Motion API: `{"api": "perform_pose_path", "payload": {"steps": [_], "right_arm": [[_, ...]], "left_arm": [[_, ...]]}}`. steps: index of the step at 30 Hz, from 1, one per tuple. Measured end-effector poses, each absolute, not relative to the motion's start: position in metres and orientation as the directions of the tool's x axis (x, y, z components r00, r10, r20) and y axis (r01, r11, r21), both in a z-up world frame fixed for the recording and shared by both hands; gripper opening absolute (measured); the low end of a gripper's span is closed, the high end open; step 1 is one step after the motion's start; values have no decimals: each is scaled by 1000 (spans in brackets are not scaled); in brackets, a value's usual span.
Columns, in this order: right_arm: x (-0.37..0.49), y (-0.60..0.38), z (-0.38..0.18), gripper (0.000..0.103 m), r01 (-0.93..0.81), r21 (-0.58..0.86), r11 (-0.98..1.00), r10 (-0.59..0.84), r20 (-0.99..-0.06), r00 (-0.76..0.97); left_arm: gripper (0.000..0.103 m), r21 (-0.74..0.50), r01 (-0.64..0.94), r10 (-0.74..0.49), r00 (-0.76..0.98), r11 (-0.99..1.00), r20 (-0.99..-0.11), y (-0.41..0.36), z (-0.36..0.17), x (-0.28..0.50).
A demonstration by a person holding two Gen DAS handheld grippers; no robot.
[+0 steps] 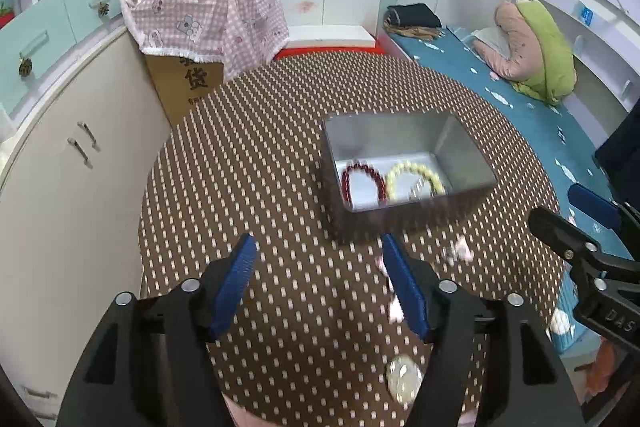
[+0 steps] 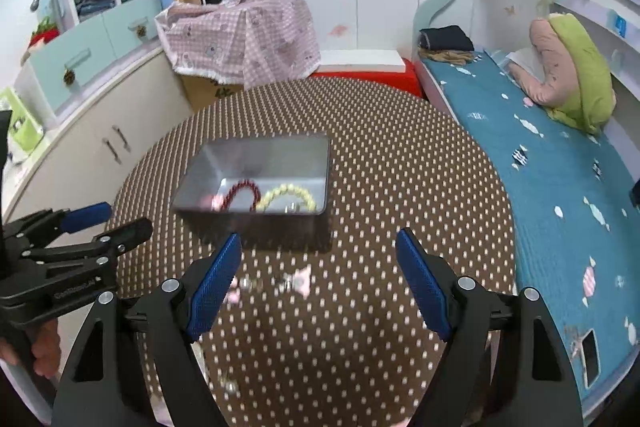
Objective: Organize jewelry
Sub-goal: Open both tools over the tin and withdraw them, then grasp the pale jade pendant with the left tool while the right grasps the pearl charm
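A grey metal box (image 1: 468, 147) (image 2: 320, 163) stands on the brown dotted round table (image 1: 260, 147) (image 2: 400, 167). Inside lie a dark red bead bracelet (image 1: 347, 183) (image 2: 244, 187) and a pale yellow bead bracelet (image 1: 404, 169) (image 2: 288, 191). Small pink pieces (image 1: 460, 251) (image 2: 302, 281) lie on the table in front of the box, blurred. A clear round bracelet (image 1: 403, 379) lies near the table's front edge. My left gripper (image 1: 318, 267) (image 2: 124, 223) is open and empty over the table. My right gripper (image 2: 320, 259) (image 1: 560, 205) is open and empty, just above the pink pieces.
A cardboard box under a pink checked cloth (image 1: 208, 11) (image 2: 240, 31) stands behind the table. White cabinets (image 1: 72, 167) are at the left. A bed with a blue cover (image 2: 560, 187) and pillows (image 2: 572, 75) runs along the right.
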State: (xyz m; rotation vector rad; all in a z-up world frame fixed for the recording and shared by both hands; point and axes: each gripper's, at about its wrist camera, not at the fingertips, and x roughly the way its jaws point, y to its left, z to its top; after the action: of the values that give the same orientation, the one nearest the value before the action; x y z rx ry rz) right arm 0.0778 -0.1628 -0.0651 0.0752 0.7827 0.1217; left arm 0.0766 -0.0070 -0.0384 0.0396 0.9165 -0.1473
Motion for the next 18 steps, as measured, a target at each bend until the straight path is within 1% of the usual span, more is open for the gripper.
{"api": "perform_pose_path", "payload": {"steps": [5,8,15,18], "right_arm": [[60,-161,-84,77,-84,115,990,142,-731,668],[51,-162,-93,77,-68,107,992,125,-740,660],[44,-160,-110,77,-78,126,989,147,-770,621],[44,-160,-117,77,-76,133,988,152,-783,603]], "left_arm": [[68,-52,178,-144,551,983,-822,-9,-54,51],[68,-67,208,-167,510,976,-844,-16,-66,36],[68,-104,232,-192,398,967,-897,-30,-98,35],[68,-80,234,-169,390,969,-905,-37,-105,34]]}}
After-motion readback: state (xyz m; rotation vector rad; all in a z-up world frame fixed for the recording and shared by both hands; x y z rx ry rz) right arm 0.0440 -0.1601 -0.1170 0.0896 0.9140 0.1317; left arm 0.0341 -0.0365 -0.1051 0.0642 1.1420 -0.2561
